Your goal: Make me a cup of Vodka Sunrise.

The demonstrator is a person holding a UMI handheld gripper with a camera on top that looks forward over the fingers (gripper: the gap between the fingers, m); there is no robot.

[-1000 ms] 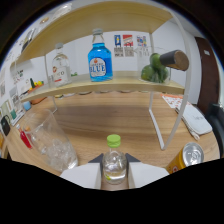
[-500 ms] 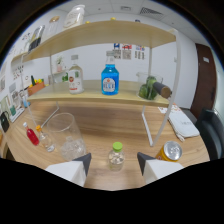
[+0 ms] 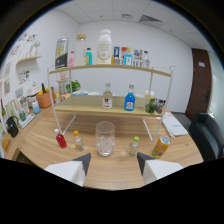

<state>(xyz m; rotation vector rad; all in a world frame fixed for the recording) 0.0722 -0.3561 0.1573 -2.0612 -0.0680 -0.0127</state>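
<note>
1. Claw (image 3: 113,162) fingers stand well apart at the near edge of the wooden surface (image 3: 45,142), holding nothing; only bare wood lies between the two tips.
2. Glass tumbler (image 3: 105,138), clear and upright, stands on the surface just beyond the gap between the fingers, touching neither.
3. Small clear bottle with a green cap (image 3: 133,146) stands just to the right of the tumbler, ahead of the right finger.
4. Orange-and-yellow drink can (image 3: 161,146) stands tilted in the wide view, further right, near the shelf's right leg.
5. Small red bottle (image 3: 61,140) and a small bottle with an orange cap (image 3: 77,140) stand side by side to the left of the tumbler.
6. White-framed shelf (image 3: 92,107) rises behind these things; on its lower board a clear bottle with a red-and-white label (image 3: 107,97) stands beside a blue bottle (image 3: 130,99).
7. Upper board carries a row of boxes and bottles, too small to name.
</note>
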